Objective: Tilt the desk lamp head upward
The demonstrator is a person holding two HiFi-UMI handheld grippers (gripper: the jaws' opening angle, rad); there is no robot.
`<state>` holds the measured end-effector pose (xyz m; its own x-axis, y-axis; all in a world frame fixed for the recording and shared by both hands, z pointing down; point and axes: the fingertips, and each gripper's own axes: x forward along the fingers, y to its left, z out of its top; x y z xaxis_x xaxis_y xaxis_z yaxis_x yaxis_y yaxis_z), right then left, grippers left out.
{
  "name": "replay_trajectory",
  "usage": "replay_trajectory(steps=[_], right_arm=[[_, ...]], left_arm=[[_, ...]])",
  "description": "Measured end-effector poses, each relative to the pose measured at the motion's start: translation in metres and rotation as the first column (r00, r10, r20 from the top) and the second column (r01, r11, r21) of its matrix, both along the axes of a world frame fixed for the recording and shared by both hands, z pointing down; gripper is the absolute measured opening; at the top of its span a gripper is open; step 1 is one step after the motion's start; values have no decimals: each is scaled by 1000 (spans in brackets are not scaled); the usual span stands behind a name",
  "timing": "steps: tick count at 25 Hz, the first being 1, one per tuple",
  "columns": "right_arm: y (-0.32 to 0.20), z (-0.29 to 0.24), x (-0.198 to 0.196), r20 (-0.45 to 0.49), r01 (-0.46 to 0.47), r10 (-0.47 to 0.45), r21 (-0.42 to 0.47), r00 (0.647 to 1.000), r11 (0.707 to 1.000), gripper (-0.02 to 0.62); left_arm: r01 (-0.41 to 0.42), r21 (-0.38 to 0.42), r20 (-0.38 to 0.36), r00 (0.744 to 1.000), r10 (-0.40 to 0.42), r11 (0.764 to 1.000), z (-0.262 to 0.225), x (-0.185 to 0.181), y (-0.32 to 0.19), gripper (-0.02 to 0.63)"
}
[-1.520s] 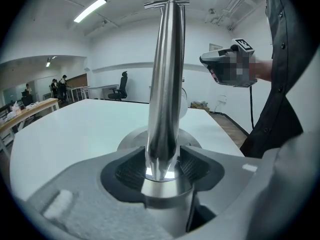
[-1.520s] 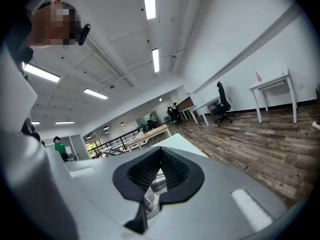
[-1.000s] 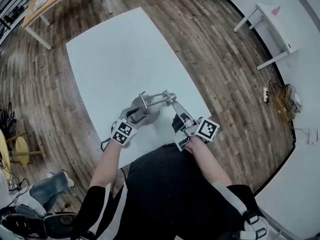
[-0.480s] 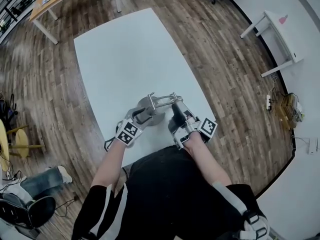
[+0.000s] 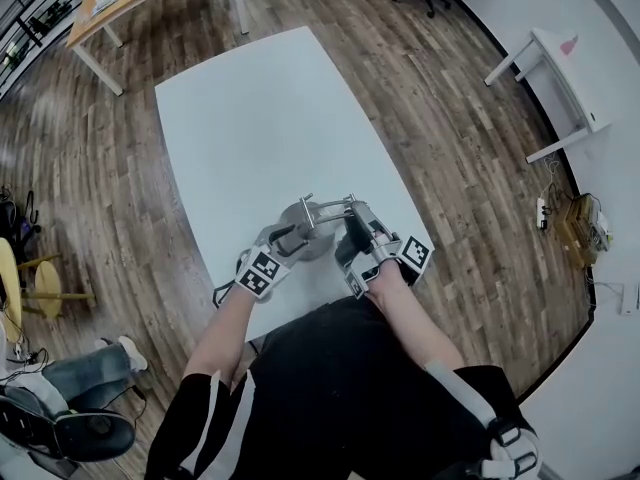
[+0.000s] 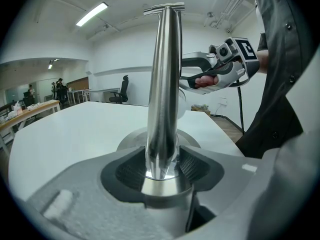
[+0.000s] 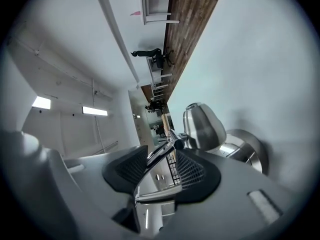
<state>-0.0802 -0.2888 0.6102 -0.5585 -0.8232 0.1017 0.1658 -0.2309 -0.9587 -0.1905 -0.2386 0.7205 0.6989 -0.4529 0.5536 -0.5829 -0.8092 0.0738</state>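
Head camera looks down on a long white table. The polished steel desk lamp stands near the table's close edge, right in front of me. My left gripper is at the lamp's foot and my right gripper is at the far end of its top bar. I see no box, tray or other container on the table. Left gripper view: my ribbed pads are clamped low on the lamp's smooth upright post. They sit just above the round base, which lies flat on the table. Right gripper view, rolled on its side: the bell-shaped brushed-metal lamp head hangs just beyond my fingertips. The thin arm that carries it runs through the gap between my pads. These jaws stand wide and have just been closing a little, but I see neither pad pressing on the arm. I judge the lamp rigid, weighty at the base and slick all over, with a joint that is probably stiff. The best hold looks to be on the thin arm close to the head, or across the narrow neck of the shade. There the pads can bite while my left pins the post against tipping.
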Motion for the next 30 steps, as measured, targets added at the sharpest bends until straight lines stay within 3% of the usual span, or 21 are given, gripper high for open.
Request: replay_trajectory(steps=[11,17,24,30], right_arm=[[-4,-17,8,-152,19,-7,77,988,997,170],[-8,-48,15,-294,65,-6,191,956,979,165],[-15,-90,21,-504,187,28,369,863,910,149],[-14,-128,12,-571,267,67,481,818,835,132]], left_arm=[[-2,0,-4,1000,2,1000,2,0,2,216],[-1,0,-5,1000,1,1000,1,0,2,216],[1,-5,-3,1000,-1,1000,3,-2,0,216],[8,-12,-2,1000,-8,1000,3,-2,1,216]])
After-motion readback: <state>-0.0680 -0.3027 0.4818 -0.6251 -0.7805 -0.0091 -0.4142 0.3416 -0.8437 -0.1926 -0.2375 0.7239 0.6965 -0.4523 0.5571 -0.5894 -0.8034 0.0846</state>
